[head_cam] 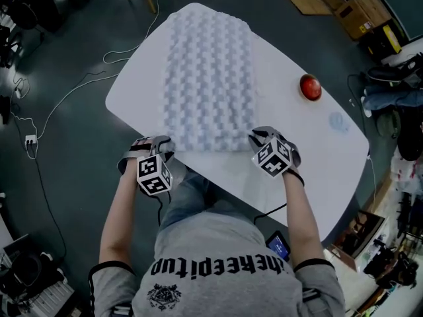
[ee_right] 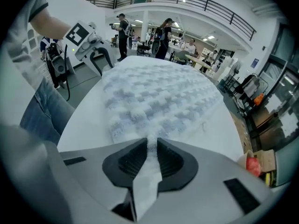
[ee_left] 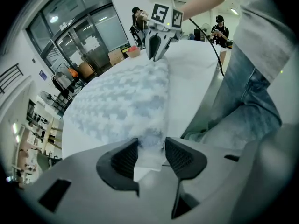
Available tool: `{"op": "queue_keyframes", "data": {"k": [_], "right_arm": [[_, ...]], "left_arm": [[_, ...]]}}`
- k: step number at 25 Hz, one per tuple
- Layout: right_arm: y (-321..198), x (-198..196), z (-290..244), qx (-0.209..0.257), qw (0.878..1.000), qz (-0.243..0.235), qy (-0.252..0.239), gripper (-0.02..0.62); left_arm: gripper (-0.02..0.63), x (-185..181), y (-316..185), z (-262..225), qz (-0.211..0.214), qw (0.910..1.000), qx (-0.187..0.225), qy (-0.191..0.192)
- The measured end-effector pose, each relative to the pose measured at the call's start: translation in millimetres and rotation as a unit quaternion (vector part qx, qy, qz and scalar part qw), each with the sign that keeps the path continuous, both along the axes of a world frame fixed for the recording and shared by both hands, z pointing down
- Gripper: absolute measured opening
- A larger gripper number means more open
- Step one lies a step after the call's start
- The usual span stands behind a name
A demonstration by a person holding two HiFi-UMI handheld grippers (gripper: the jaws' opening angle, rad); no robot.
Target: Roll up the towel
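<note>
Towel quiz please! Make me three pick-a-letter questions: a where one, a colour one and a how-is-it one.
1. Where is the red round thing? A) on the towel B) on the table beside the towel C) under the towel
2. What colour is the table? A) white B) green C) black
3. How is the towel? A) rolled up B) spread flat C) crumpled
Answers: 1 B, it sits on bare table. 2 A, its top looks white. 3 B, no roll started.
</note>
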State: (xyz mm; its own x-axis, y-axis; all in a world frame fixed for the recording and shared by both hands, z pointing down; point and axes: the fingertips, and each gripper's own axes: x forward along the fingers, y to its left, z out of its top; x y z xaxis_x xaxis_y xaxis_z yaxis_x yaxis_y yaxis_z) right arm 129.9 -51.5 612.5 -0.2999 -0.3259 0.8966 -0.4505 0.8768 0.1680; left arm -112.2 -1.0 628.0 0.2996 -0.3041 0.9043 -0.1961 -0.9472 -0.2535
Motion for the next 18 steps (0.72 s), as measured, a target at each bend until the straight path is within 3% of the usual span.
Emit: {"op": "queue_keyframes", "data": {"k": [3,6,10,14,15,16,17,18], "right_arm": [[2.2,4.5,-21.9,0.022,0.999,0.011,-0.022,0.075],[19.8,0.3,-33.8,0.03,0.999,-0.017,-0.039,0.1],[51.4,-3.5,-6.1,0.033,0.995,-0.094,0.019,0.146],[45.3,0.9,14.9,0.056,0.991,-0.098,0.066,0.149],[42.4,2.6,17.0,0.057,0.991,-0.095,0.072,0.144],[39.7,3.8,18.0,0.057,0.991,-0.093,0.076,0.112],[37.3,4.2,18.2,0.053,0.992,-0.091,0.077,0.053],[35.5,3.8,18.0,0.046,0.992,-0.089,0.074,0.038]], "left_arm": [[0.181,-1.7,-3.8,2.8,-0.003,0.9999,-0.007,-0.009],[0.175,-1.9,-6.7,5.8,-0.003,0.9997,-0.019,-0.015],[0.173,0.4,-6.8,7.9,-0.001,0.9995,-0.029,-0.014],[0.164,3.1,-4.5,8.2,-0.004,0.9992,-0.037,-0.014],[0.145,3.1,-5.0,8.5,-0.006,0.9992,-0.034,-0.018],[0.077,2.8,-5.8,9.1,-0.006,0.9993,-0.031,-0.022],[0.069,2.3,-5.9,9.8,-0.003,0.9992,-0.03,-0.027],[0.061,1.4,-5.7,10.5,0.001,0.999,-0.032,-0.03]]}}
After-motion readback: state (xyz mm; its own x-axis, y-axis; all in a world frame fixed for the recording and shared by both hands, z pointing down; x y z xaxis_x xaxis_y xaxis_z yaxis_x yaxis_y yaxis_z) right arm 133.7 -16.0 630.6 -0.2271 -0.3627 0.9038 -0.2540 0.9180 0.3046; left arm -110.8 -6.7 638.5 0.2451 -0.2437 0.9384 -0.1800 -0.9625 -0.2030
